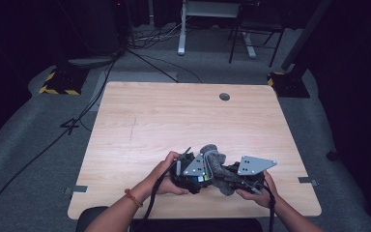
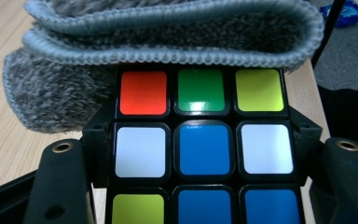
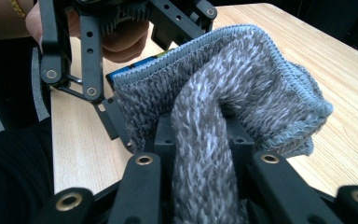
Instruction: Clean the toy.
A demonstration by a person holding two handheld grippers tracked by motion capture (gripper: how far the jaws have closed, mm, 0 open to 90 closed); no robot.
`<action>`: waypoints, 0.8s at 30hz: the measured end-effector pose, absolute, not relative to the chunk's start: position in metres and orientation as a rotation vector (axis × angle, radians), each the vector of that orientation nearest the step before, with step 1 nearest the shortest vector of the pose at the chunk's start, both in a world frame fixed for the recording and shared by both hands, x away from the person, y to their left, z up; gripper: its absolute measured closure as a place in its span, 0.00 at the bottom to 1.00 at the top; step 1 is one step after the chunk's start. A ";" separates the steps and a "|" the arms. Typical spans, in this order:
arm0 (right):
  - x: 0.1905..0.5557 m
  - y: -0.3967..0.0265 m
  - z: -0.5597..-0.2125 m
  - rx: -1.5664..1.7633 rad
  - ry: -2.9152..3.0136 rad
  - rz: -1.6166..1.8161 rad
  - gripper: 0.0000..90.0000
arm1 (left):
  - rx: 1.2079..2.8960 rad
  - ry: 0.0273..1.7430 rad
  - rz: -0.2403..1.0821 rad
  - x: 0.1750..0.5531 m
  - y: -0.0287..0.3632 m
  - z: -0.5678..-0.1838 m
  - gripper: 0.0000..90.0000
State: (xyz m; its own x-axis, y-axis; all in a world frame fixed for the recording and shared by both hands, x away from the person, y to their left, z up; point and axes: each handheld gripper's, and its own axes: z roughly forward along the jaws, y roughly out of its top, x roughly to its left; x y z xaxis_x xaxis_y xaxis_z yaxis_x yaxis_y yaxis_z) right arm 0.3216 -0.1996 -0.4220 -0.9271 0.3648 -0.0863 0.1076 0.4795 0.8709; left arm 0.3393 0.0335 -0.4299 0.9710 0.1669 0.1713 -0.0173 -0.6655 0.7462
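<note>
A colour-puzzle cube (image 2: 204,149) with red, green, yellow, white and blue tiles sits between the jaws of my left gripper (image 2: 203,140), which is shut on its sides. A grey fuzzy cloth (image 2: 168,32) drapes over the cube's far edge. My right gripper (image 3: 203,133) is shut on a fold of that cloth (image 3: 242,79), which bunches up between its jaws. In the high view both grippers meet near the table's front edge: the left gripper (image 1: 198,174), the right gripper (image 1: 228,176), and the cloth (image 1: 213,157) between them.
The light wooden table (image 1: 174,116) has a round cable hole (image 1: 224,96) near its far edge. The person's left forearm wears a red bracelet (image 1: 133,197). Cables and desk legs (image 1: 181,34) lie on the grey floor beyond.
</note>
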 end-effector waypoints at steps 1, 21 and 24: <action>0.322 -0.199 -0.422 0.406 2.465 1.427 0.81 | 2.288 0.104 0.286 0.340 0.034 -0.430 0.37; 0.333 -0.204 -0.435 0.475 2.489 1.378 0.82 | 2.235 0.116 0.293 0.339 0.040 -0.422 0.37; 0.332 -0.204 -0.437 0.463 2.466 1.377 0.82 | 2.234 0.118 0.311 0.338 0.040 -0.422 0.37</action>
State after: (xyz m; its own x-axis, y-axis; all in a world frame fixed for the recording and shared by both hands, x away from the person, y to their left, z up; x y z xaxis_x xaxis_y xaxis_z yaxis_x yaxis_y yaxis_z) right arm 0.3318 -0.2045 -0.4372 -0.9100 0.4058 -0.0853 0.1405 0.4951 0.8574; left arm 0.3378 0.0399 -0.4218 0.9646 0.1911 0.1818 -0.0214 -0.6303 0.7761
